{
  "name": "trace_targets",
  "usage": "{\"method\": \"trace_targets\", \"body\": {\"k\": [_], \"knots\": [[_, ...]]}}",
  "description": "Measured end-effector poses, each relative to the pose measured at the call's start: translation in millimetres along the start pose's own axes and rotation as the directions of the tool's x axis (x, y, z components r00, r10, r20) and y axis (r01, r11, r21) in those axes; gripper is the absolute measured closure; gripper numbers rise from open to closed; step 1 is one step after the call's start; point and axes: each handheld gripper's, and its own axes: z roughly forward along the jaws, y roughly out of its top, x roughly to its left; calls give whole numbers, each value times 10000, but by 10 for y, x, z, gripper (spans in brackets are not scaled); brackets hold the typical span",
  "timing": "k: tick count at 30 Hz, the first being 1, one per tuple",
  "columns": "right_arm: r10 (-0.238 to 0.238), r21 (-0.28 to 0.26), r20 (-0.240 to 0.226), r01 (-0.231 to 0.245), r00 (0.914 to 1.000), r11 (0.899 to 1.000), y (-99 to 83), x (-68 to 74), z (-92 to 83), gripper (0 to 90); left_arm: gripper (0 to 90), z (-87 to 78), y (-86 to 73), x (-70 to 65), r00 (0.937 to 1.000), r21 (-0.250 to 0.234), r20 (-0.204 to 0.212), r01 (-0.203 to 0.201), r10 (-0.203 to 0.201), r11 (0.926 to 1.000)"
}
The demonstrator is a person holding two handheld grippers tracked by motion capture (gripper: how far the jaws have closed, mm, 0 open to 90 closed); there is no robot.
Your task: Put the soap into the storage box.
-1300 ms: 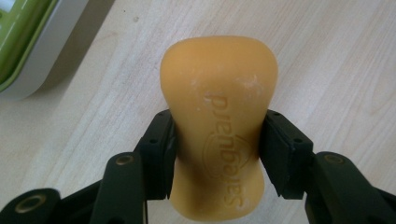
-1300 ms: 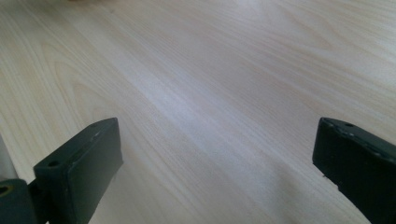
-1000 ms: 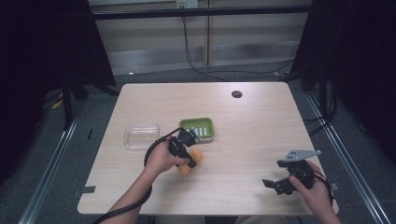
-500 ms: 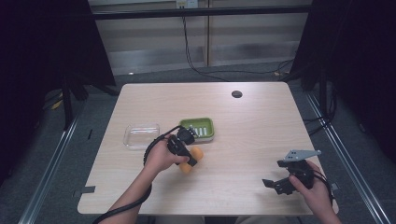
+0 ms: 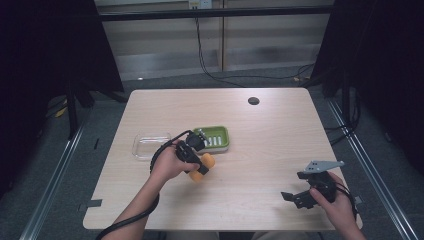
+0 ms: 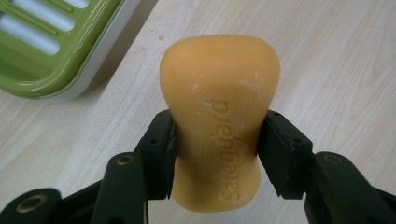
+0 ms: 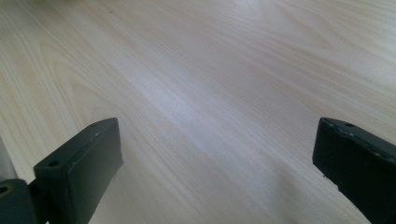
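An orange bar of soap (image 6: 219,116) with embossed lettering sits between the black jaws of my left gripper (image 6: 217,149), which is shut on its narrow waist. In the high view the soap (image 5: 203,167) hangs just in front of the green soap dish (image 5: 217,137), with the left gripper (image 5: 192,152) over it near the table's middle. The same green slotted dish (image 6: 51,51) lies at the upper left in the left gripper view. My right gripper (image 7: 217,163) stands open over bare wood, nothing between its jaws. It rests near the table's front right corner (image 5: 300,196).
A clear plastic lid or tray (image 5: 150,146) lies left of the green dish. A dark round cable hole (image 5: 253,101) sits at the table's far side. The pale wooden table (image 5: 270,150) has dark floor and metal rails on both sides.
My left gripper with the soap has shifted slightly toward the green dish. The right gripper has stayed where it was.
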Motion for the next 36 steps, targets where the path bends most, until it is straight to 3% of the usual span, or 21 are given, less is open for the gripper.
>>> {"method": "trace_targets", "body": {"k": [9, 13, 14, 19, 23, 31, 32, 33, 36], "knots": [[20, -95, -56, -21, 10000, 10000, 1, -4, -14, 13, 497, -66, 79, 51, 9998, 101, -190, -27, 29, 9999], [41, -98, -51, -41, 10000, 9999, 3, -1, -18, 13, 498, -90, 108, 64, 9995, 225, -247, 176, -170, 9996], [36, -87, -31, -36, 10000, 10000, 2, -3, -17, 13, 498, -98, 118, 79, 9996, 302, -276, 12, -3, 9995], [93, -106, -22, -94, 10000, 9999, 2, -3, -26, 13, 498, -141, 148, 105, 9993, 353, -369, 20, -7, 9994], [103, -99, -13, -103, 9999, 9999, 1, -3, -28, 13, 498, -163, 164, 111, 9990, 335, -405, 196, -183, 9992], [78, -93, -33, -79, 10000, 9999, 2, 1, -23, 13, 498, -222, 205, 160, 9988, 406, -463, 147, -128, 9991], [82, -102, -35, -82, 10000, 9999, 2, 1, -23, 13, 498, -220, 205, 153, 9984, 372, -486, 305, -287, 9988], [78, -101, -28, -78, 10000, 9999, 3, 2, -23, 13, 498, -236, 212, 172, 9986, 469, -529, 92, -67, 9989], [71, -99, -22, -72, 10000, 9999, 3, -1, -24, 13, 498, -253, 226, 186, 9983, 497, -578, 96, -67, 9987]]}}
